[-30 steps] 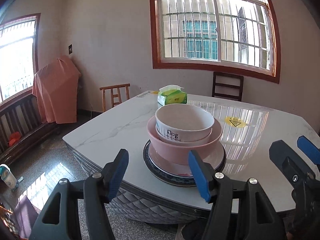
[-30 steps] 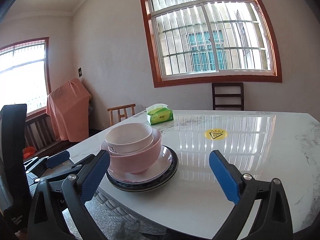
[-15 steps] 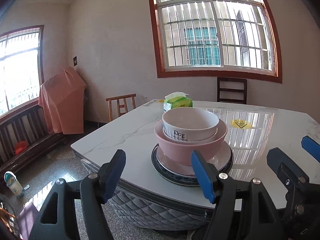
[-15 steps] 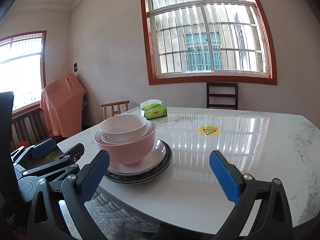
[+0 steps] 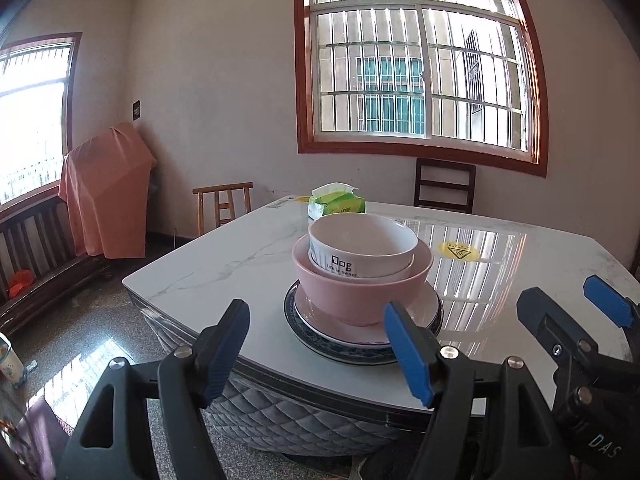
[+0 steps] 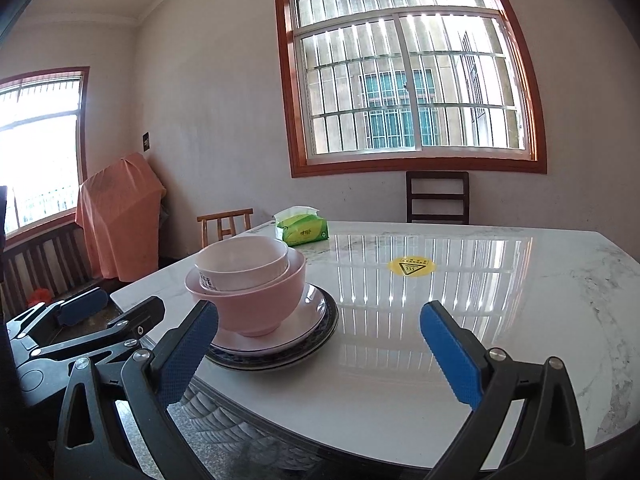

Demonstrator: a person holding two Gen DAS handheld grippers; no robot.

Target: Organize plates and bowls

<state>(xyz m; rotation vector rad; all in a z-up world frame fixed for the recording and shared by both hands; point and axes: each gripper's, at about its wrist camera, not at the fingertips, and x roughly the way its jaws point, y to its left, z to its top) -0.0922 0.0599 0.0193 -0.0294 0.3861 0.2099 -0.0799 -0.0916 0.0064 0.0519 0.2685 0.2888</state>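
A stack stands near the front left corner of the white marble table (image 5: 224,276). A white bowl (image 5: 362,246) marked "Dog" sits inside a pink bowl (image 5: 360,292), on a white plate (image 5: 428,304), on a dark blue-rimmed plate (image 5: 344,354). The stack also shows in the right wrist view: white bowl (image 6: 242,262), pink bowl (image 6: 256,304), white plate (image 6: 308,320). My left gripper (image 5: 320,352) is open and empty, off the table's front edge, before the stack. My right gripper (image 6: 320,352) is open and empty, to the right of the stack.
A green tissue pack (image 5: 336,204) lies at the table's far side. A yellow warning sticker (image 5: 458,250) is on the tabletop right of the stack. Wooden chairs (image 5: 224,208) stand beyond the table. An orange-covered object (image 5: 106,196) and a bench stand at the left wall.
Both grippers have pulled back from the stack and lowered, so the table looks farther off. The stack has not moved. Both stay open.
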